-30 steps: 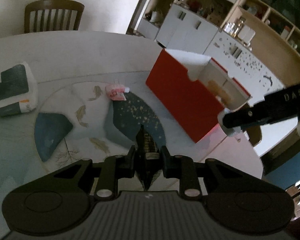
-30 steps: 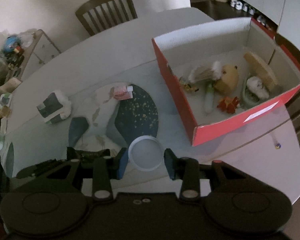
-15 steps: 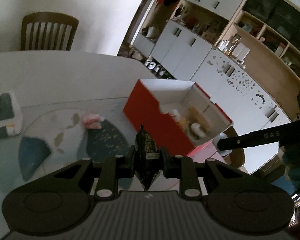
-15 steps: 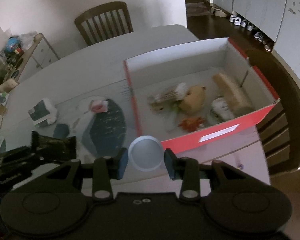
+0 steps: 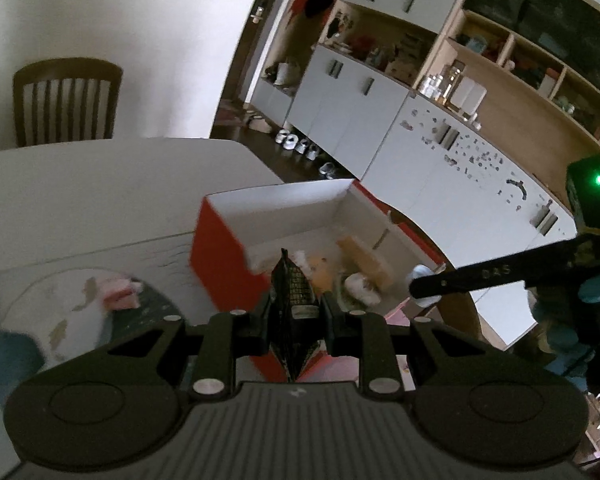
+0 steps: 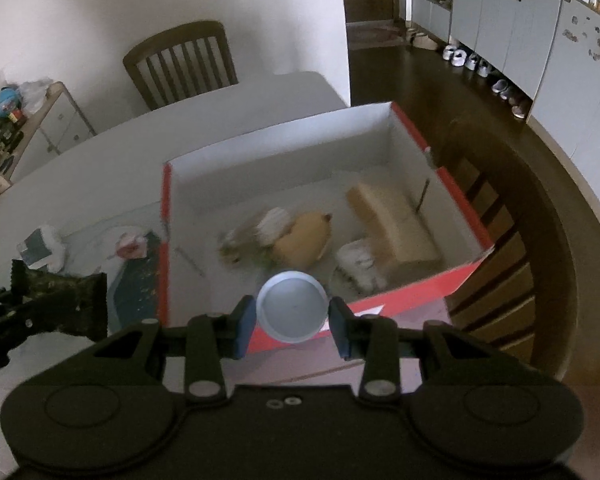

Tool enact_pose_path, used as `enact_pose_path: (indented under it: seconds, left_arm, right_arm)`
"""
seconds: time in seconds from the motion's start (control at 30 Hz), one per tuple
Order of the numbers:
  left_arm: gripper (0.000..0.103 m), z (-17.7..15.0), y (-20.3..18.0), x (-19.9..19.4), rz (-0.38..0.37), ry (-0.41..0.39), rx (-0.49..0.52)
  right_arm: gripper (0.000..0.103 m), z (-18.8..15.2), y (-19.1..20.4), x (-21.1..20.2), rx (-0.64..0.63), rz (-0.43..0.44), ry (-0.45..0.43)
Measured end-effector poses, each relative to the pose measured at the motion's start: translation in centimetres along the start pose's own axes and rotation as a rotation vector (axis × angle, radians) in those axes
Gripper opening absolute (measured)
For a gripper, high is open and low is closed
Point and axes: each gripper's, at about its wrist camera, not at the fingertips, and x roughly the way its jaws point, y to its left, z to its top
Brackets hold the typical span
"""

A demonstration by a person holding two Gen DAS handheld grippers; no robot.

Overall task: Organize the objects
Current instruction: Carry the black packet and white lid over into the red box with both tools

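Above the red cardboard box [image 6: 412, 292], both grippers had swung in from the placemat: left gripper [image 5: 294, 312] clamped on a dark crinkled packet [image 5: 292, 300], right gripper [image 6: 292, 320] pinching a pale round lid [image 6: 292, 306], ready for dropping.

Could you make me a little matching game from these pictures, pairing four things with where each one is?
Things:
1. dark packet
2. round white lid
3. pink item
4. tan plush toy

Places:
A. inside the red box
B. in the right claw
C. on the patterned mat
D. in the left claw

Pairs: 1-D, 2-B, 3-C, 4-A
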Motion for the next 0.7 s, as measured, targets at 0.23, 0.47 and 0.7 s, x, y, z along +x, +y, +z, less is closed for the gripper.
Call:
enact_pose_path:
  seconds: [0.23,0.47,0.7]
  left_arm:
    - [0.023,1.6,-3.0,3.9,-0.005,0.050,0.011]
    - [0.023,2.8,-4.8,8.5,0.007,0.114,0.013]
    - [0.023,2.5,-5.3,13.1,0.088,0.199,0.051]
  right_arm:
    - [0.039,1.3,-2.0,1.3,-0.028,-0.001,-0.009]
    - [0.039,2.8,-3.5,3.2,-0.038,-0.002,0.001]
    - [0.039,4.7,-3.9,6.3,-0.051,0.013,0.026]
